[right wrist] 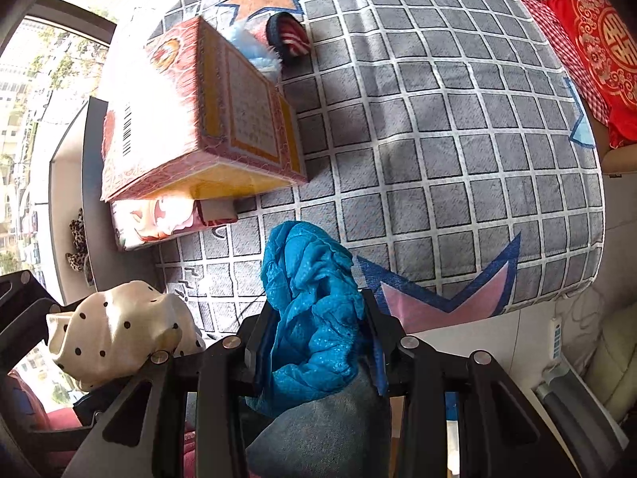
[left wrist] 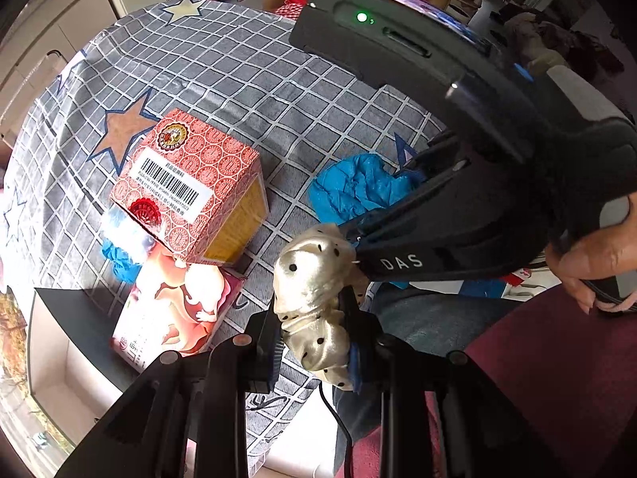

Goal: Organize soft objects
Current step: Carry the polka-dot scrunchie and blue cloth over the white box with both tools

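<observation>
My left gripper (left wrist: 314, 342) is shut on a cream satin scrunchie with black dots (left wrist: 314, 279), held above the near table edge; it also shows in the right wrist view (right wrist: 119, 330). My right gripper (right wrist: 318, 334) is shut on a blue sequined scrunchie (right wrist: 314, 294), which also shows in the left wrist view (left wrist: 354, 187). A red striped scrunchie (right wrist: 288, 36) and a pale blue fluffy one (right wrist: 254, 47) lie behind the boxes. Another blue soft item (left wrist: 119, 259) pokes out beside the red box.
A red patterned box (left wrist: 191, 187) rests tilted on a pink box (left wrist: 179, 310) on the grey checked tablecloth (left wrist: 247, 79). An open white bin (right wrist: 67, 207) at the table's side holds a leopard-print scrunchie (right wrist: 77, 247). A red cushion (right wrist: 597, 40) sits far right.
</observation>
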`<control>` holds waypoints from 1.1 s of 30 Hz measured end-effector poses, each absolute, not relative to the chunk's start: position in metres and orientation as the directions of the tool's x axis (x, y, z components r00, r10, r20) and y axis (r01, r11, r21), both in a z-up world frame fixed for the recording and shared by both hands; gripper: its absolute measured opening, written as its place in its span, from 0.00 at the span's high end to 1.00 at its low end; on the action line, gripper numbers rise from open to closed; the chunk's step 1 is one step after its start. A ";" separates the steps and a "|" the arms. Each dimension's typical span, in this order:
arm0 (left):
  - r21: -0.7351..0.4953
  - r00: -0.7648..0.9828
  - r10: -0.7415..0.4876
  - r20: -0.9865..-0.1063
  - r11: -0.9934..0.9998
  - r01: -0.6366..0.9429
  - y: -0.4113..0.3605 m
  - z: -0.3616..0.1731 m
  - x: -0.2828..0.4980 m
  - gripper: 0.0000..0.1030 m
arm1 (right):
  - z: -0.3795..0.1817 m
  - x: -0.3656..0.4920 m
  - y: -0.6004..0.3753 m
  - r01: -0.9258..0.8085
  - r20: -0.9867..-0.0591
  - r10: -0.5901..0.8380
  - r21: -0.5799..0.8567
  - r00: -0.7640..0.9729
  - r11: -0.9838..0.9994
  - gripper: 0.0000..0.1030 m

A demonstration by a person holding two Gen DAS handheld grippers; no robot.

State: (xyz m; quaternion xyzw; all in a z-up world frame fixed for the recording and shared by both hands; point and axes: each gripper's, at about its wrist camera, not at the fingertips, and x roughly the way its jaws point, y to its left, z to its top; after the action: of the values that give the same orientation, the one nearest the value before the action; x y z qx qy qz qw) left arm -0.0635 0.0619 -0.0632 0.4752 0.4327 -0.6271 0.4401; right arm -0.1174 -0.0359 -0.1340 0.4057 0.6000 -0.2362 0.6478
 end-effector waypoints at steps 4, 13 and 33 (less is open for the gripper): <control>-0.120 -0.157 -0.145 -0.977 -0.236 0.964 0.065 -0.063 -0.063 0.73 | -0.131 -0.112 -0.029 0.773 -0.969 0.178 0.243 0.170 0.586 0.62; -0.116 -0.152 -0.158 -0.976 -0.220 0.969 0.072 -0.060 -0.060 0.73 | -0.127 -0.105 -0.019 0.750 -0.969 0.171 0.246 0.178 0.613 0.62; -0.125 -0.153 -0.176 -0.972 -0.161 0.979 0.084 -0.060 -0.042 0.73 | -0.125 -0.093 -0.010 0.713 -0.972 0.169 0.234 0.162 0.661 0.62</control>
State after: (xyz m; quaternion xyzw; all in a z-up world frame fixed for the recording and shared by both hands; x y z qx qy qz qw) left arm -0.0419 0.0839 -0.0605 0.4502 0.4460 -0.6146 0.4698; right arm -0.0933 -0.0101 -0.1247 0.3589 0.6149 -0.2022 0.6724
